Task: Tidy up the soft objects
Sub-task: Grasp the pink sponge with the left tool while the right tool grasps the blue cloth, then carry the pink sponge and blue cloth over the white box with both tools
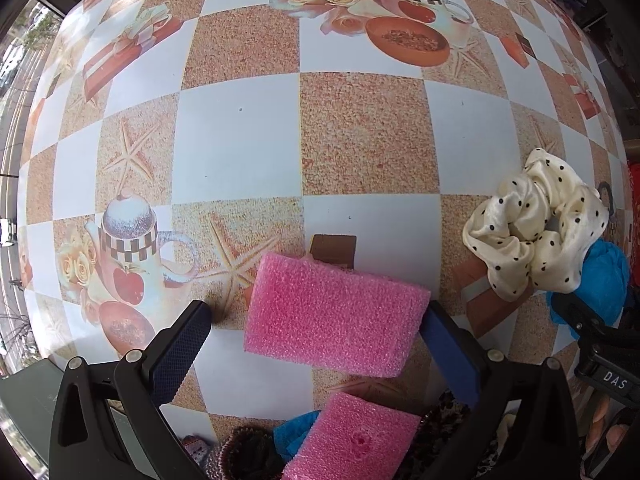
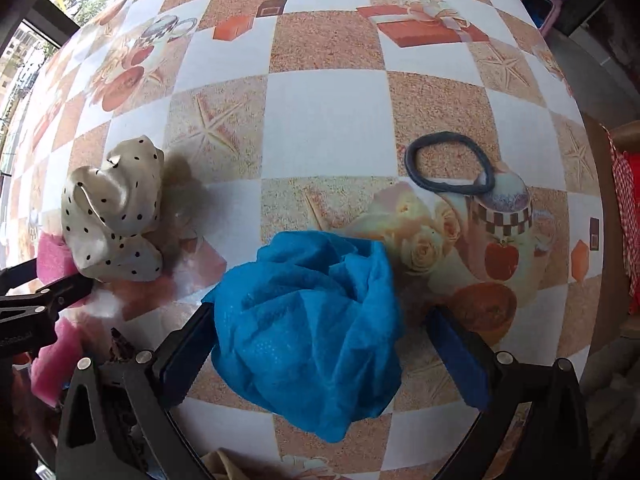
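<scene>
My left gripper is open, its jaws wide around a pink foam block lying on the table; the right finger touches the block's edge, the left finger stands apart. A second pink foam block lies nearer the camera. My right gripper is open around a crumpled blue cloth; the left finger touches it. A cream polka-dot scrunchie lies to the right of the left gripper; it also shows in the right wrist view. A dark grey hair band lies beyond the blue cloth.
The table wears a checkered cloth printed with teapots, starfish and roses. Knitted and patterned soft items lie piled at the near edge. A red checked fabric hangs off the table's right side.
</scene>
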`<state>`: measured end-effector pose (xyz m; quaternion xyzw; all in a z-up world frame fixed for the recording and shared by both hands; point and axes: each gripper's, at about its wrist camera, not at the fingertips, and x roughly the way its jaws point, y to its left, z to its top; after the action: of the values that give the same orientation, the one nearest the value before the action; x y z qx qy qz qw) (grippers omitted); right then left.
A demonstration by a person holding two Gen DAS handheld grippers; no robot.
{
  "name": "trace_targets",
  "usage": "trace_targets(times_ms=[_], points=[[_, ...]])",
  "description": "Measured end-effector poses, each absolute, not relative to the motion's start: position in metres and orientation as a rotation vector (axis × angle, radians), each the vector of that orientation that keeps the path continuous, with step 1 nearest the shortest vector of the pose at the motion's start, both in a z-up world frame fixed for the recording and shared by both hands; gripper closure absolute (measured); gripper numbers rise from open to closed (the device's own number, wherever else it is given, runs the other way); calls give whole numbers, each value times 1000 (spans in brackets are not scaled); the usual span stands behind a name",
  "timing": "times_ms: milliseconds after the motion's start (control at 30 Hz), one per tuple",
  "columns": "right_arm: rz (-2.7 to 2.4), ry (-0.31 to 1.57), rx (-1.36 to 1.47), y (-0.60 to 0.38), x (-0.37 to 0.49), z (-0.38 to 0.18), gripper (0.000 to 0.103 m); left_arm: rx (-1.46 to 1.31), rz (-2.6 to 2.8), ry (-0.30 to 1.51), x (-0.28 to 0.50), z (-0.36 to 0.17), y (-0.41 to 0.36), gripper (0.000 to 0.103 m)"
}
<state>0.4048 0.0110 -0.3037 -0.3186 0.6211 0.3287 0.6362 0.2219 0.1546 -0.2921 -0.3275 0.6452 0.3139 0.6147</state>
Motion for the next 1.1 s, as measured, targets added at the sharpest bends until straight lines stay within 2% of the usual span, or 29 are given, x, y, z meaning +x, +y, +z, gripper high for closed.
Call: trace_targets(times_ms=[200,300,367,400,467,500,933,1100], points=[[768,1412,-750,1,400,-303,0,-763,747,1477,221,-293,154,0],[799,1439,-754,3,402,-302,1,-744,735,1459,224,-287,151,9],[815,1412,-734,3,403,-295,17,-694,712,1435,229,-278,146,27],[823,1395,-744,8,403,-290,23,-666,709,1445,231,-276,144,27],[864,1362,-761,11,399,-283,59,-650,700,1444,233,-272,141,28],[893,1373,-745,11,402,-277,64,-657,704,1428,232,-268,141,28],[1033,1339,-657,17,352,-191,64,-608,750,1259,191,-172,125,28],[1089,1340,-655,-1,342,-177,64,-614,743,1215,169,-149,112,28]])
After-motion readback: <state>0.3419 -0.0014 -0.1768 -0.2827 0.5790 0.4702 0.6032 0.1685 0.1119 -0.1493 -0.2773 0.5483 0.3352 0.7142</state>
